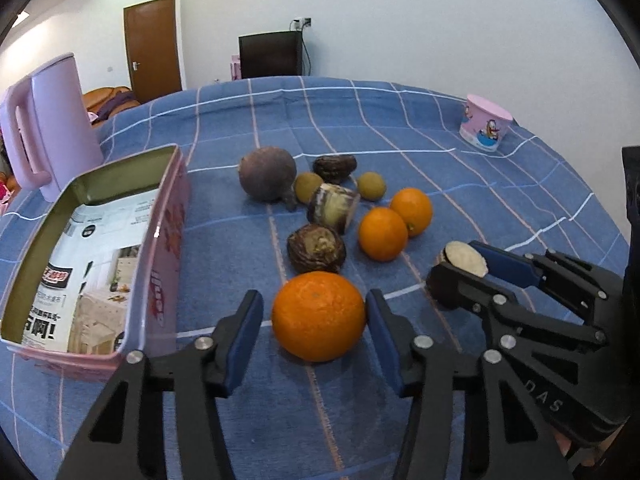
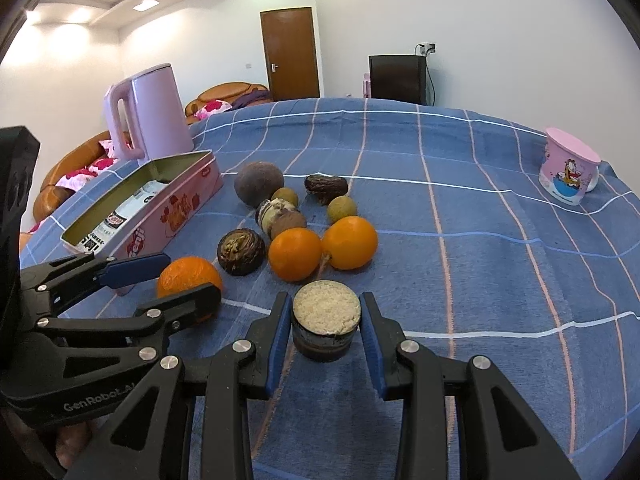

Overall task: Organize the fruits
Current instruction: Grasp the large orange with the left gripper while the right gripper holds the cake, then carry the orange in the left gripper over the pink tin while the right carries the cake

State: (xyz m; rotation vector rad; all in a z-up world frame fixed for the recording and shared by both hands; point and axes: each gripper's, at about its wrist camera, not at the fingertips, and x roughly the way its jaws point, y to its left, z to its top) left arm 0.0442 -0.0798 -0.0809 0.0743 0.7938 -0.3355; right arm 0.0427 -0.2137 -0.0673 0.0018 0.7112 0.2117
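Note:
A large orange [image 1: 318, 316] lies on the blue checked cloth between the fingers of my left gripper [image 1: 314, 300]. Its right pad touches the peel and a thin gap shows at the left pad, so it stands open. My right gripper [image 2: 325, 302] is shut on a dark-skinned cut fruit piece [image 2: 326, 312] with a pale grainy top, resting on the cloth. That piece [image 1: 464, 258] also shows at the right of the left wrist view. Two more oranges [image 1: 382, 234] and several brown and green fruits [image 1: 316, 248] lie behind. An open pink tin [image 1: 172, 216] stands to the left.
A pink kettle [image 1: 52, 128] stands behind the tin at the table's far left. A pink cartoon cup [image 1: 486, 122] lies tipped at the far right. A round purple-brown fruit [image 1: 266, 174] is the farthest of the pile. Beyond the table are a door and a dark cabinet.

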